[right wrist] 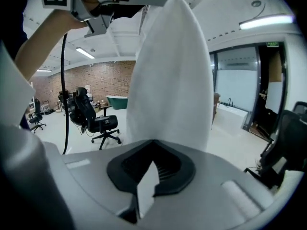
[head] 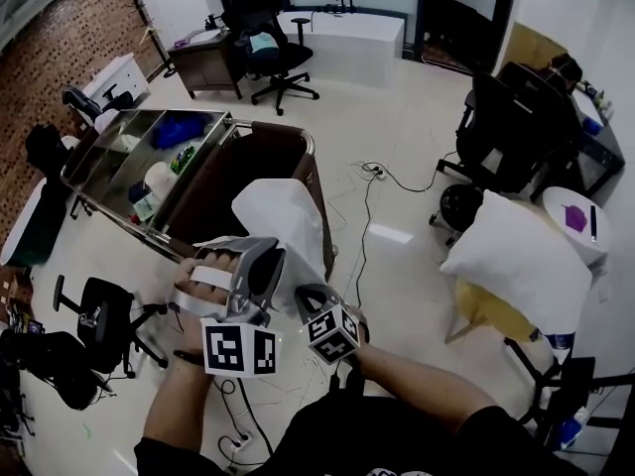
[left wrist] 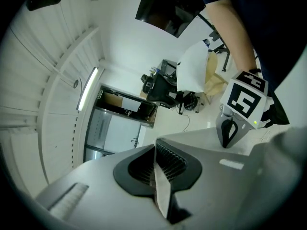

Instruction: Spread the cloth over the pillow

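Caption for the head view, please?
The left gripper and right gripper hold a white cloth; pillow lies apart at right.

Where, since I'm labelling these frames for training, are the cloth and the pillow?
cloth (head: 283, 216), head view, middle of the raised white panel.
pillow (head: 521, 256), head view, middle of its white upper face.

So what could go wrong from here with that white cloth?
The left gripper and right gripper each pinch only a thin edge of the white fabric cloth; it might slip free. The white pillow leans on a chair across the floor, where loose black cables lie, so the loose cloth could drag or snag.
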`<state>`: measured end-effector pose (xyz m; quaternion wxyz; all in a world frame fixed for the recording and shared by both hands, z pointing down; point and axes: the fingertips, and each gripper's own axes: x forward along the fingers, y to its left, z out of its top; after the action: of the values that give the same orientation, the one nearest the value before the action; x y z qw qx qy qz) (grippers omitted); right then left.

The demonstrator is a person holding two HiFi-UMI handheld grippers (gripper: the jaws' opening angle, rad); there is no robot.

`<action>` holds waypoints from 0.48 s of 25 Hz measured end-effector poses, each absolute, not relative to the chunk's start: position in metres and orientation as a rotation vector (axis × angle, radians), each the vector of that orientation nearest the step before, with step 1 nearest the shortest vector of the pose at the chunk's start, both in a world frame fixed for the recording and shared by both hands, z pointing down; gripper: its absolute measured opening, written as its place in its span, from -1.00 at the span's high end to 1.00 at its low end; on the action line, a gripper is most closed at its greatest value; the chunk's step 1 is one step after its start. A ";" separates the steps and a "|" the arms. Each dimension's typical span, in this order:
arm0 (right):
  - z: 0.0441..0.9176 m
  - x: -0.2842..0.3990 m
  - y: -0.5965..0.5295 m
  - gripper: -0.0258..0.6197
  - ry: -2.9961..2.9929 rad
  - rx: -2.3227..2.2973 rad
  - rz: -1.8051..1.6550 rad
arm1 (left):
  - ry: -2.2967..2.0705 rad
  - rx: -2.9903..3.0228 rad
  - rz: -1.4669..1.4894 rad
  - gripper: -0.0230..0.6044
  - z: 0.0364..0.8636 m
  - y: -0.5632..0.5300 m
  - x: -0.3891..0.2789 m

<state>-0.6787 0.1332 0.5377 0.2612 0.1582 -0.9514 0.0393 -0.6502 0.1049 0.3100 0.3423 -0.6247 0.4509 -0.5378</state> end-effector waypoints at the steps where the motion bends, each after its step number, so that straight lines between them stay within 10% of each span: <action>1: 0.533 -0.672 0.126 0.91 -2.588 0.459 0.110 | 1.167 -1.621 -1.388 0.93 0.307 0.104 -0.647; 12: 0.466 -0.559 0.088 0.50 -2.672 0.739 -0.040 | 1.085 -1.625 -1.270 0.93 0.282 0.068 -0.608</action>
<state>-0.5589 0.0883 0.4659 0.1836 0.2622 -0.9473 -0.0141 -0.6079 0.0682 0.2820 0.3947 -0.6407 0.4277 -0.5009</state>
